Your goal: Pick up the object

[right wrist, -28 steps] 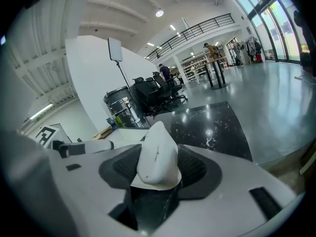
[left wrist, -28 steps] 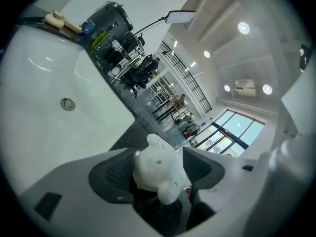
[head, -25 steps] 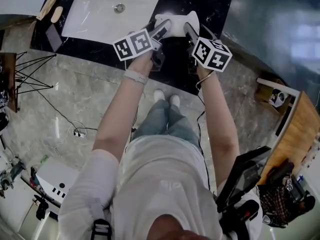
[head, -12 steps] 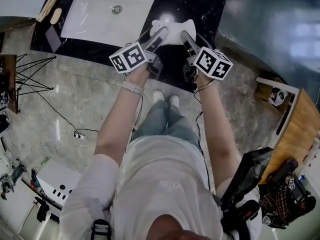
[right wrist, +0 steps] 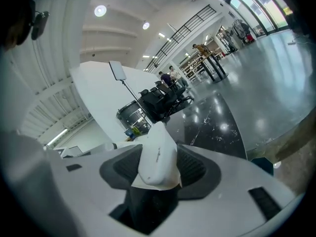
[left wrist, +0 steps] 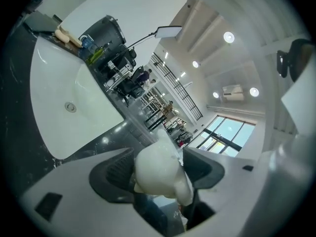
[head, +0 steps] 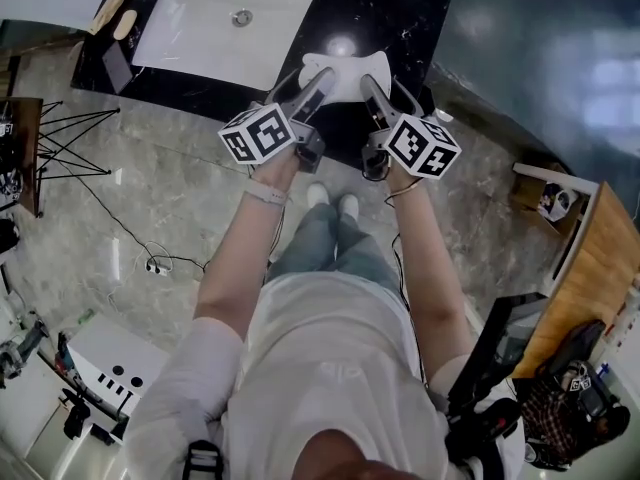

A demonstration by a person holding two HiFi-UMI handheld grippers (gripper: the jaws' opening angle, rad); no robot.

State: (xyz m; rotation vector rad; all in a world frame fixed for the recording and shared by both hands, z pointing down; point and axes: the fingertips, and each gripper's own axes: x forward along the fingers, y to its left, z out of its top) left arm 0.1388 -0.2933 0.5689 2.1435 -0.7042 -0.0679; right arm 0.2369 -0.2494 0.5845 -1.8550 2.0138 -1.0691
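- Black stone counter (head: 395, 8) runs across the top of the head view, with a white sink (head: 200, 33) set into its left part and grey marble floor (head: 150, 178) in front of it.
- A person stands at the counter, white shoes (head: 331, 198) on the floor, both arms stretched forward, 1 gripper in each hand.
- The white object (head: 348, 66) is held between the 2 grippers, over the counter's front part and just to the right of the sink. Whether it touches the stone cannot be told.
- The left gripper (head: 320, 80) grips the object's left end. In the left gripper view its jaws (left wrist: 158, 169) are clamped on a rounded white lump of the object (left wrist: 157, 166), which fills the gap between the ribbed pads.
- The right gripper (head: 368, 83) grips the object's right end. In the right gripper view its jaws (right wrist: 158, 169) are pressed on a flatter white part of the object (right wrist: 158, 154), whose tip sticks out past the pads.
- The 2 marker cubes (head: 258, 133) sit near the person's hands, well apart from each other, while the jaw tips lie close together at the object.
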